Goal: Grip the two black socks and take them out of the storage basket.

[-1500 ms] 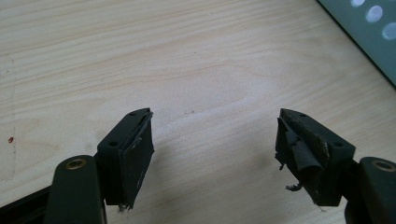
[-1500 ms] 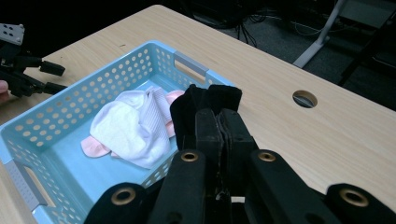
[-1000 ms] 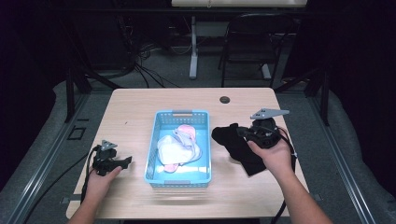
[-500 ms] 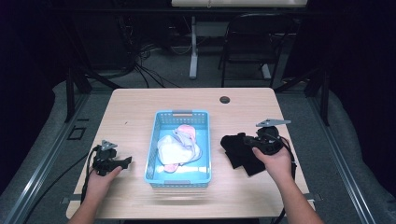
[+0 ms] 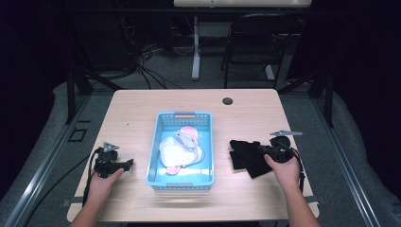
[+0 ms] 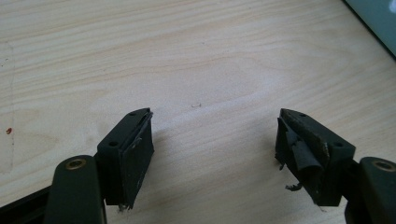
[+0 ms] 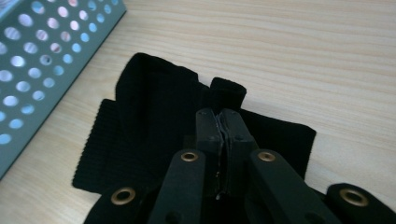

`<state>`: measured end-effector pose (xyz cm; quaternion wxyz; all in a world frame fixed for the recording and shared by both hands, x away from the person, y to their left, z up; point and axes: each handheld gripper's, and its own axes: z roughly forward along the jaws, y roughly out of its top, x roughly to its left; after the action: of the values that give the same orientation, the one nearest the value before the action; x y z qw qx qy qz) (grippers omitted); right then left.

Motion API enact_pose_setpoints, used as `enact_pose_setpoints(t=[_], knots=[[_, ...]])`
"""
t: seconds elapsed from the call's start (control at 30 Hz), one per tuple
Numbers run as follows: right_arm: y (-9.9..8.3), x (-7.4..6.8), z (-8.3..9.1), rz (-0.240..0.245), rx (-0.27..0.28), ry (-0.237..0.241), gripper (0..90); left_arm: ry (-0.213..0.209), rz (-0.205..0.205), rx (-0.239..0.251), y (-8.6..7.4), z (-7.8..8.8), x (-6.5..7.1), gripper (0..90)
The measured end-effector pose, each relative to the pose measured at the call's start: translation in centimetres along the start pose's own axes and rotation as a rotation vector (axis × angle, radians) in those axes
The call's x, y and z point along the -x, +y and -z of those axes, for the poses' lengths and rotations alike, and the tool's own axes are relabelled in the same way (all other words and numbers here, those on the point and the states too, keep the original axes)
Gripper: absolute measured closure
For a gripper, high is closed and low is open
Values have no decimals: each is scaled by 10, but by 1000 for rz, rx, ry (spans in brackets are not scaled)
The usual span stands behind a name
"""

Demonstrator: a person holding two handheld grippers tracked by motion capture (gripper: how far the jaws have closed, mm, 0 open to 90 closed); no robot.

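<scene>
The right gripper [image 7: 219, 116] had its fingers pinched on a fold of the black cloth [image 5: 246, 155], which lay on the table [image 5: 142, 109] just right of the blue basket [image 5: 184, 119] of pale garments [image 5: 179, 149]; the left gripper [image 6: 215, 144] rested wide apart over bare wood; a small dark disc [image 5: 227, 100] lay near the far edge.

Light wood table [image 5: 137, 111]: blue basket [image 5: 163, 124] at centre, black cloth [image 5: 243, 153] right, dark disc [image 5: 227, 100] far edge.
</scene>
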<state>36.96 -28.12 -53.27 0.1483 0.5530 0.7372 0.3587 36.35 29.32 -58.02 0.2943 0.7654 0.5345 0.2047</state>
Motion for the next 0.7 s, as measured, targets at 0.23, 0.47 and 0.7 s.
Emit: enact_pose_setpoints(t=[0.23, 0.47, 0.7], knots=[[-3, 2, -3, -12, 14, -5, 868, 6, 4, 12, -1, 2, -1, 276], [-6, 3, -3, -8, 15, -21, 849, 5, 0, 10, -1, 3, -1, 276], [-8, 3, -1, -4, 29, -24, 783, 6, 5, 20, -2, 6, -3, 276]])
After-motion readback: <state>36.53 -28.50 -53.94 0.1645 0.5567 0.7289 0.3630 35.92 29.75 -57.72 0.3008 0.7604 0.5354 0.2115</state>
